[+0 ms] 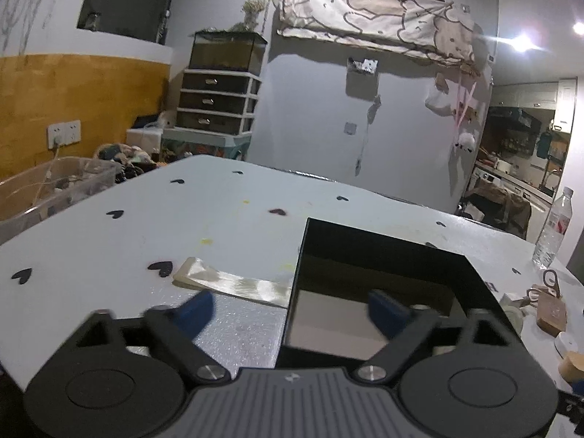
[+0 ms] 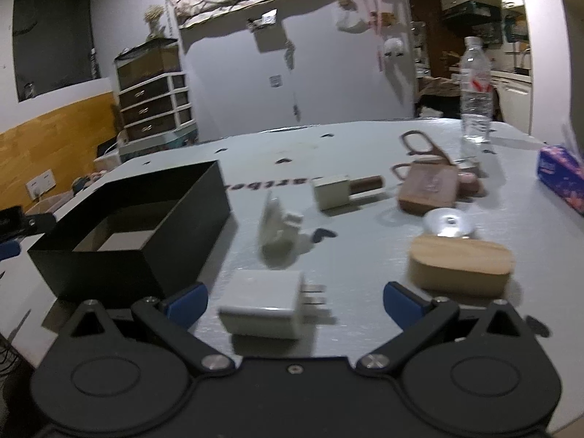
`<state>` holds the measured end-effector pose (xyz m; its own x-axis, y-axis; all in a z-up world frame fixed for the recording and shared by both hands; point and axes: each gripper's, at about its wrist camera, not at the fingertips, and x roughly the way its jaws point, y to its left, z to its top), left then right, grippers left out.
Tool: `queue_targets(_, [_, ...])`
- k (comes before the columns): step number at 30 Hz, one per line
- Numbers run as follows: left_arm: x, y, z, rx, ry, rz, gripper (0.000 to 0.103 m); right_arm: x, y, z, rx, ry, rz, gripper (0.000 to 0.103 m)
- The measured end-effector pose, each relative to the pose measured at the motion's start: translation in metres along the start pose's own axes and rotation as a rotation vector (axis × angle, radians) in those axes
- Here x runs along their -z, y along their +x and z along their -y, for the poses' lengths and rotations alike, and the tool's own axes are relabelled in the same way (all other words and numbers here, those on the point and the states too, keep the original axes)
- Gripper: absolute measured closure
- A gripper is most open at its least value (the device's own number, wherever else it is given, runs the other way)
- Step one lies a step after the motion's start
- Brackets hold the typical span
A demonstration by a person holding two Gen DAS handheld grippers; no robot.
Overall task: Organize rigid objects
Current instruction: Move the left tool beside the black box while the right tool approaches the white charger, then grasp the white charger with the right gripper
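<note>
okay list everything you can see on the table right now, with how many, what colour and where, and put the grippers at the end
black box: one, black, open top, left part of the table, looks empty
white charger: one, white, prongs pointing right, lying between the right gripper's fingers, not pressed
white adapter: one, white, blurred, right of the box
cream block with brown cylinder: one, mid table
dark wooden block: one, brown, behind the wheel tool
wooden-handled wheel tool: one, light wood and metal, front right
scissors: one, brownish handles, far right
water bottle: one, clear, upright, far right
tissue pack: one, purple, right edge
plastic sleeve: one, clear, flat, left of the box
table: one, white with black hearts
left gripper: open, over the box's near left corner
right gripper: open
</note>
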<state>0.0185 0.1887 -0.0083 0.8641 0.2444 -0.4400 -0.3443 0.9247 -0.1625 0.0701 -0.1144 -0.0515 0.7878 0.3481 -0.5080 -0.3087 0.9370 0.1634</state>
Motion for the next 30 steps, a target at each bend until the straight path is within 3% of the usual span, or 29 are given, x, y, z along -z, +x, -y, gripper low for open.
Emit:
queue_targets(6, [-0.006,0.021,-0.004,0.043,0.013,-0.057,0.059,-0.005,0.013,-0.008,-0.030,0.010,-0.033,0.006])
queue_targets(8, [-0.006,0.030,-0.006,0.051,0.007,-0.086,0.085,-0.006,0.017,-0.009,-0.023,0.012,-0.041,0.008])
queue_targets(10, [-0.004,0.036,-0.007,0.047,0.001,-0.105,0.093,-0.008,0.022,-0.010,-0.021,0.012,-0.049,0.010])
queue_targets(16, [-0.001,0.038,-0.007,0.048,0.026,-0.102,0.096,-0.006,0.034,-0.005,0.014,0.017,-0.084,0.018])
queue_targets(20, [0.000,0.037,-0.002,0.037,0.068,-0.084,0.099,-0.006,0.032,-0.004,0.009,-0.002,-0.075,0.031])
queue_targets(26, [0.003,0.033,0.002,0.044,0.132,-0.071,0.100,-0.007,0.024,-0.003,-0.005,-0.035,-0.071,0.032])
queue_targets(30, [0.005,0.028,0.003,0.070,0.150,-0.074,0.100,-0.026,0.005,0.004,0.004,-0.023,-0.022,0.032])
